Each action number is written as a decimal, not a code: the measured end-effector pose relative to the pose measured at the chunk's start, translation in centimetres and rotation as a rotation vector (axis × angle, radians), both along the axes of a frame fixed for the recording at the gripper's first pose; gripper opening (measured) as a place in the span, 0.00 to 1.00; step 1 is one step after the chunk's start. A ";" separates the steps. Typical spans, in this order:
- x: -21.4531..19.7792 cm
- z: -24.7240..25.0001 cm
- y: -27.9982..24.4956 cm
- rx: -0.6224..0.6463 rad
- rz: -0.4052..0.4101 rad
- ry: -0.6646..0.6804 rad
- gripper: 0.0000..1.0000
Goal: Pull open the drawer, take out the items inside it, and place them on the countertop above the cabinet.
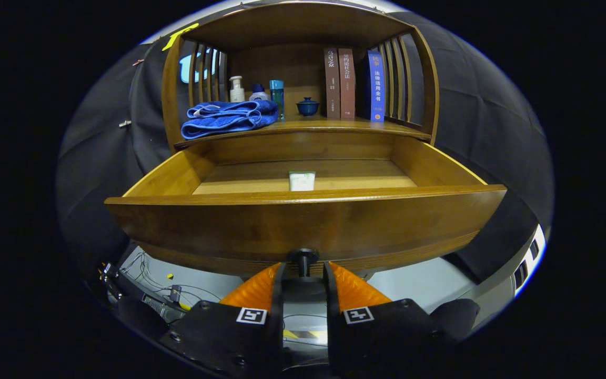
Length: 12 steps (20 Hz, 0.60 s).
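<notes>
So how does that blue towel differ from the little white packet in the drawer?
The blue towel is large, soft and folded, lying on the countertop; the white packet is small, flat-sided and sits low in the open drawer. Both lie beyond the gripper, whose fingers sit either side of the drawer knob.

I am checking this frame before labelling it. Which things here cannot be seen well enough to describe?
- Gripper view: the near part of the drawer floor, hidden behind its tall front panel.
- The small white item in the drawer: lower part hidden by that panel, print too small.
- The knob between the orange fingers: whether both press on it is unclear.
- The bottles on the countertop: bases hidden by the blue towel.
</notes>
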State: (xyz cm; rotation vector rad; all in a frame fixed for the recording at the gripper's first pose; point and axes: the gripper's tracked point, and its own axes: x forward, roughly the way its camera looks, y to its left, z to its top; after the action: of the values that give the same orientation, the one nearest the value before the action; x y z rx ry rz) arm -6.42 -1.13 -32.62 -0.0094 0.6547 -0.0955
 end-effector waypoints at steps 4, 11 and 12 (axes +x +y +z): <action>-0.1 0.0 0.0 -0.004 0.027 0.007 0.38; -0.8 0.9 0.0 0.021 0.017 0.057 0.55; -0.8 1.7 0.3 0.030 0.023 0.041 0.64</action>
State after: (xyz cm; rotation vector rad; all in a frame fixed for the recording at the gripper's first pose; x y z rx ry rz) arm -7.24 -0.85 -30.95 0.0104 0.6969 -0.0630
